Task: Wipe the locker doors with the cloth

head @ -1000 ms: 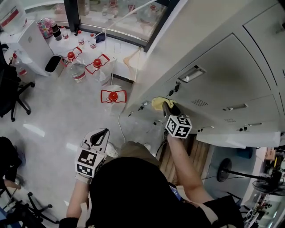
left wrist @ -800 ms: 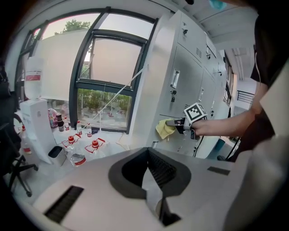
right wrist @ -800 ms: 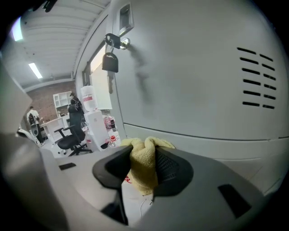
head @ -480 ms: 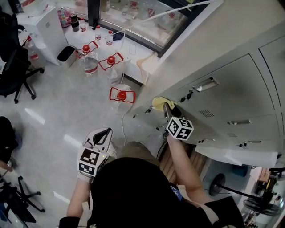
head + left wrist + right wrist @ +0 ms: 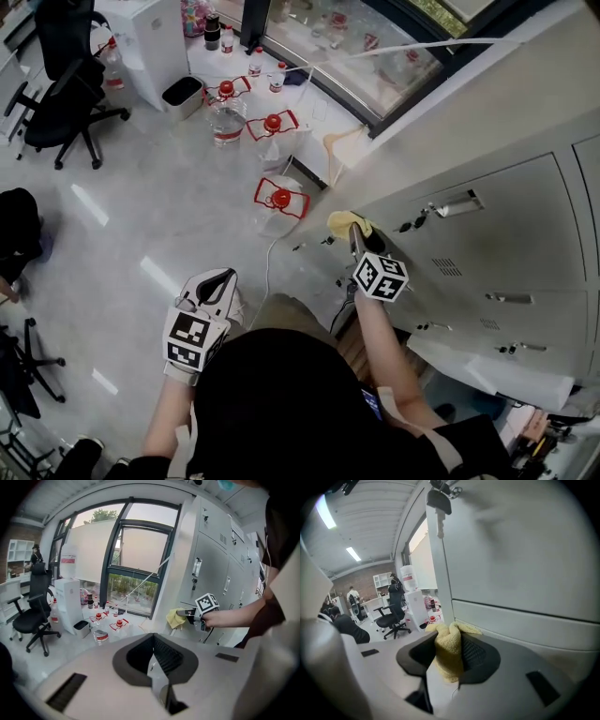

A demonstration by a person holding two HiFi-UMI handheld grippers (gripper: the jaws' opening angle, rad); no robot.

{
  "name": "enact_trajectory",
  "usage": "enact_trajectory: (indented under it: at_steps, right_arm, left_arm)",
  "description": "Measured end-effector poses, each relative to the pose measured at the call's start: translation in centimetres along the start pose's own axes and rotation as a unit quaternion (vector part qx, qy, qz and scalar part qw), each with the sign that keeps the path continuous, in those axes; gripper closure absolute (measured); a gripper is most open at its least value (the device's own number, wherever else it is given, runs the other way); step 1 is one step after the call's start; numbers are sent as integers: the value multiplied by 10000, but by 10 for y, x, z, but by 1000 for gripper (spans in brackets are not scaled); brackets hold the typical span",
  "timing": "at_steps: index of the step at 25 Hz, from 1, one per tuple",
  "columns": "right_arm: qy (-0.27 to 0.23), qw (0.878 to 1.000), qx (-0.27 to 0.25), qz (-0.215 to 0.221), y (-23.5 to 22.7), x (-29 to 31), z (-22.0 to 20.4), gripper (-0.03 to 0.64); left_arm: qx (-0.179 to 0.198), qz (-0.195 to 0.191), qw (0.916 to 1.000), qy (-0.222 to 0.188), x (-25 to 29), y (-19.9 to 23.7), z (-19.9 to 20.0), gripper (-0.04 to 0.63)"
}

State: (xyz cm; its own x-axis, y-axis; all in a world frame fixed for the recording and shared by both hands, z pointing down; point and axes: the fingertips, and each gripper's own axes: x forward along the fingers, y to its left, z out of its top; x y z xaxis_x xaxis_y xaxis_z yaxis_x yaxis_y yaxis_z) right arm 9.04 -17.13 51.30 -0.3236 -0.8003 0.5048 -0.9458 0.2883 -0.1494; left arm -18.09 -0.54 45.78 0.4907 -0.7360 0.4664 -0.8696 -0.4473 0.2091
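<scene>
Right now your right gripper [image 5: 351,234] has its jaws clamped on the yellow cloth [image 5: 343,223], and the right gripper view shows the terry fabric bunched between the 2 dark pads and sticking out past their tips. The cloth is up against the grey lockers [image 5: 487,234], near their left edge, at about 12 o'clock from the marker cube on that gripper. In the right gripper view the cloth [image 5: 449,651] meets the locker front at the seam under a closed door [image 5: 525,550], and a key [image 5: 439,503] hangs from a lock at 12 o'clock.

Your left gripper [image 5: 211,283] hangs low at 7 o'clock from the cloth, well apart from the lockers. Its jaws are together, with nothing between them, as the left gripper view shows.

On the pale floor, a large water jug [image 5: 279,202] with a red cap and handle stands at 9 o'clock from the cloth, with 2 more jugs beyond it towards the window. A black office chair [image 5: 70,84] sits at 10 o'clock in the head view, beside a white cabinet [image 5: 155,37].
</scene>
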Motion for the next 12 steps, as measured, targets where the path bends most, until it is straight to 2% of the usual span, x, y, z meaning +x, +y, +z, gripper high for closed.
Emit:
enact_trajectory:
  at_steps: [6, 12]
  right_arm:
    - [131, 9992, -287, 255, 6, 10, -10, 471]
    - [176, 9977, -458, 458, 7, 16, -19, 472]
  left_arm:
    - [-158, 346, 9993, 9, -7, -7, -4, 588]
    - [-211, 505, 9985, 91, -5, -21, -7, 588]
